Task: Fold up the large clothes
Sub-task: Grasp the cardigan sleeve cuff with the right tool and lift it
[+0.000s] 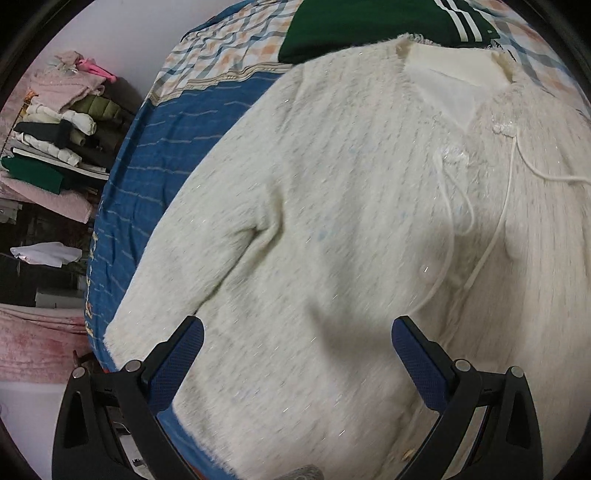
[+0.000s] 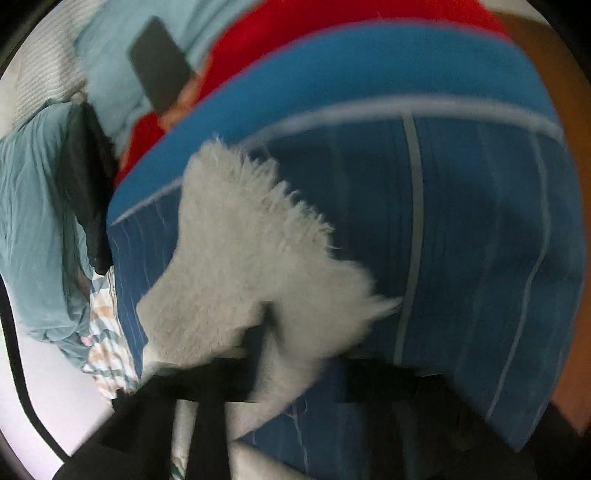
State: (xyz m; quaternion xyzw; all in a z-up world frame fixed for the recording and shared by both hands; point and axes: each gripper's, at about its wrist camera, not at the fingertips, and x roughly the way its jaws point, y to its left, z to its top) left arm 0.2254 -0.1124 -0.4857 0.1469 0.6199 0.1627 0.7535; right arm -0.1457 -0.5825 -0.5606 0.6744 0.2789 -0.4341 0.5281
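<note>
A fluffy cream cardigan [image 1: 351, 229] with white drawstrings lies face up on a blue striped bedsheet [image 1: 162, 162], collar at the far end, one sleeve along its left side. My left gripper [image 1: 297, 343] is open and empty, hovering above the lower body of the cardigan. In the right wrist view, blurred, a fuzzy cream piece of the cardigan [image 2: 255, 258] sits between the fingers of my right gripper [image 2: 295, 354], which looks shut on it above the blue sheet [image 2: 461, 240].
A dark green garment with white stripes [image 1: 369, 26] lies beyond the collar. Piled clothes [image 1: 55, 125] stack on shelves left of the bed. A red cloth [image 2: 295, 37], a dark flat object [image 2: 159, 62] and teal bedding [image 2: 33, 206] lie past the sheet's edge.
</note>
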